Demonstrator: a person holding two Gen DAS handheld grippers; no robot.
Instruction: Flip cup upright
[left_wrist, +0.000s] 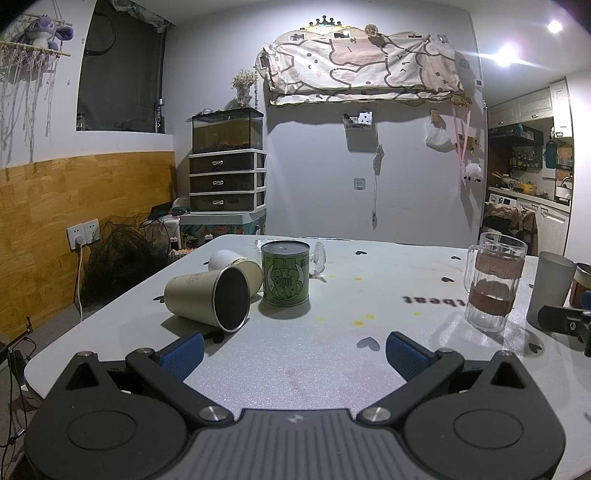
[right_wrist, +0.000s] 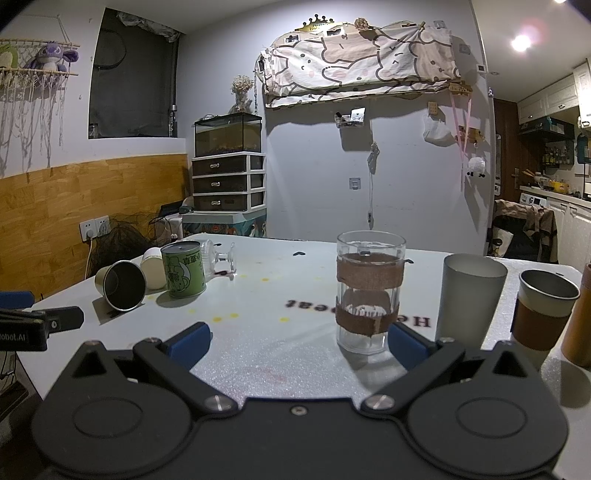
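Left claw: blue pads spread wide, nothing between them, low over the near edge of the bench. Right claw: likewise spread and empty; its right pad sits just beside the base of an upright glass mug with brown bands.

Target, by my reading: the beige metal cup, on its side at the left of the bench, dark mouth turned toward the left claw and slightly rightward. It lies ahead and left of that claw, apart from it. In the right wrist view the same cup is well off to the left, so the left claw is the better placed.

Just behind it lies a second tipped cup, white with a cream band; whether the two touch I cannot tell. A green printed can stands upright just right of the pair, and a clear stemmed glass lies behind the can.

Upright at far right: grey tumbler, sleeved cup.

Step in hand, judged: approach, no contact yet.

Method note:
- bring the pads across the cup wall near the rim
- pinch firmly; the smooth metal may roll
- lift before rotating
- swing the mouth up away from the can
- set the base flat
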